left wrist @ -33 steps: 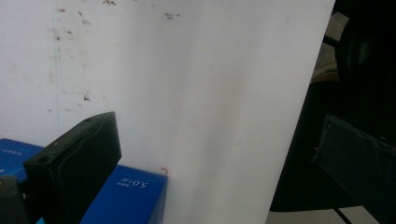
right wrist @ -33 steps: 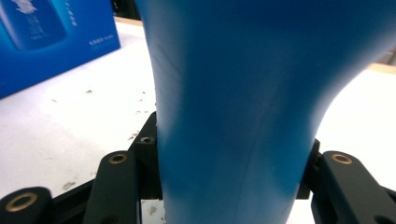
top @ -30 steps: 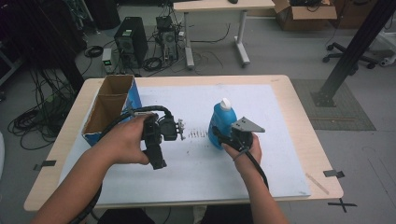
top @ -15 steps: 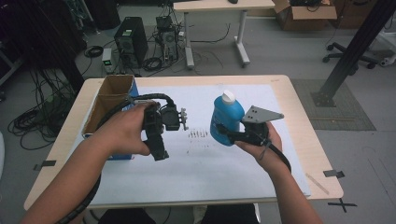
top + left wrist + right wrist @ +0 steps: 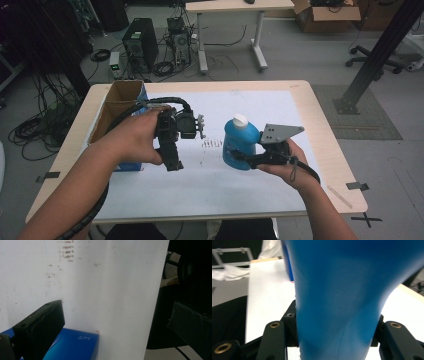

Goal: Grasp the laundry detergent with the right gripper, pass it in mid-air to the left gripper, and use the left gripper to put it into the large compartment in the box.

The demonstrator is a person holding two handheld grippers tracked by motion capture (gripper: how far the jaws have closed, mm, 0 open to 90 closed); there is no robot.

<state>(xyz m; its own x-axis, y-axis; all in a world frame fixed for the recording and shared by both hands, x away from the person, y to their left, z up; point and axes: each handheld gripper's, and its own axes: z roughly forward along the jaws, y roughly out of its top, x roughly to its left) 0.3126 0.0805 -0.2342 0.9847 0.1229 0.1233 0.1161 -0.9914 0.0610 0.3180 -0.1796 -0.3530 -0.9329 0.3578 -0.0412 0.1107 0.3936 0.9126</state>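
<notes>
Office-type room with a grey floor, cables everywhere, a desktop tower [image 5: 138, 44] on the ground and a second desk [image 5: 235, 6] further back. From the high view, the wooden table [image 5: 320, 120] is mostly covered by a big white paper sheet [image 5: 250, 190] with some smudgy marks near the middle. At the left edge of the table sits an open cardboard box [image 5: 120, 102] with blue sides. The right gripper [image 5: 245, 159] is clamped around the lower body of a smooth blue plastic bottle [image 5: 239, 141] with a white cap, held upright above the sheet, roughly mid-table. A grey three-cornered plate sits on top of that gripper. The left gripper [image 5: 171, 161] is held off to the left, well apart from the bottle, with its jaws pointing down beside the box.

Left gripper view: one chunky matte black jaw at the lower left, a corner of the blue box [image 5: 75, 346] under it, and the white sheet [image 5: 105, 290] with its stains beyond. Nothing sits against the jaw, but you can't tell whether that gripper is apart or together.

Right gripper view: the bottle [image 5: 342, 290] looms huge and glossy, with both black jaws pressed on its sides, brass-coloured screw inserts showing. White sheet [image 5: 267, 295] behind.
</notes>
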